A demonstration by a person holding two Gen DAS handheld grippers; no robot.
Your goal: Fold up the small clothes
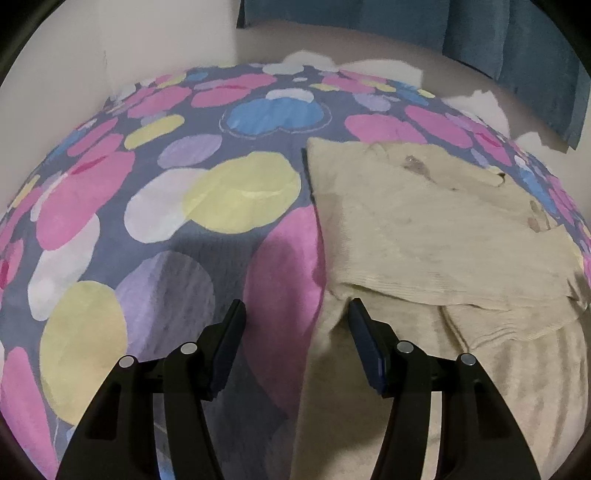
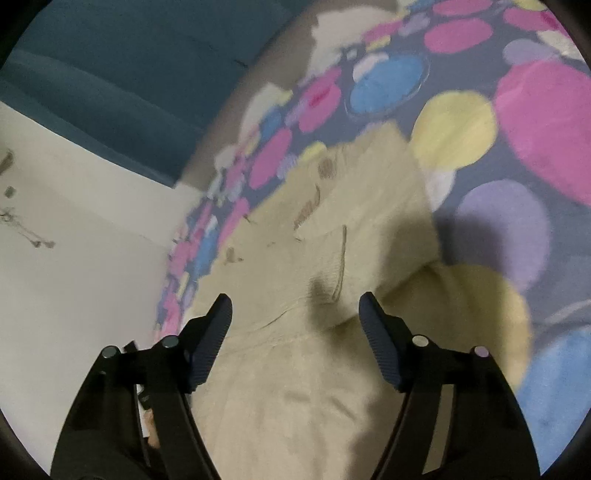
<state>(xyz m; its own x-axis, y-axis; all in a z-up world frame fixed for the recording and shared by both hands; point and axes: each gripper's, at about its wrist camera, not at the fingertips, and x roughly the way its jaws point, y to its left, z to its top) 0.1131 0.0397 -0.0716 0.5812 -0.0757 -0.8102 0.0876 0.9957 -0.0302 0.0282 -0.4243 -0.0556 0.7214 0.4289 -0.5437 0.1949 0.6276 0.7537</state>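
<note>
A cream knitted sweater [image 1: 424, 229] lies on a bed cover with big coloured dots [image 1: 166, 206]. Its upper part is folded over the lower part, with a ribbed edge across the fold. My left gripper [image 1: 295, 314] is open and empty above the sweater's left edge, its right finger over the cream fabric. In the right wrist view the same sweater [image 2: 314, 258] fills the middle. My right gripper [image 2: 295, 306] is open and empty just above it. That view is blurred.
A pale wall [image 1: 55, 74] stands behind the bed at the left. Blue curtains [image 1: 480, 33] hang at the back right. In the right wrist view the floor [image 2: 74, 277] lies beyond the bed's edge at the left.
</note>
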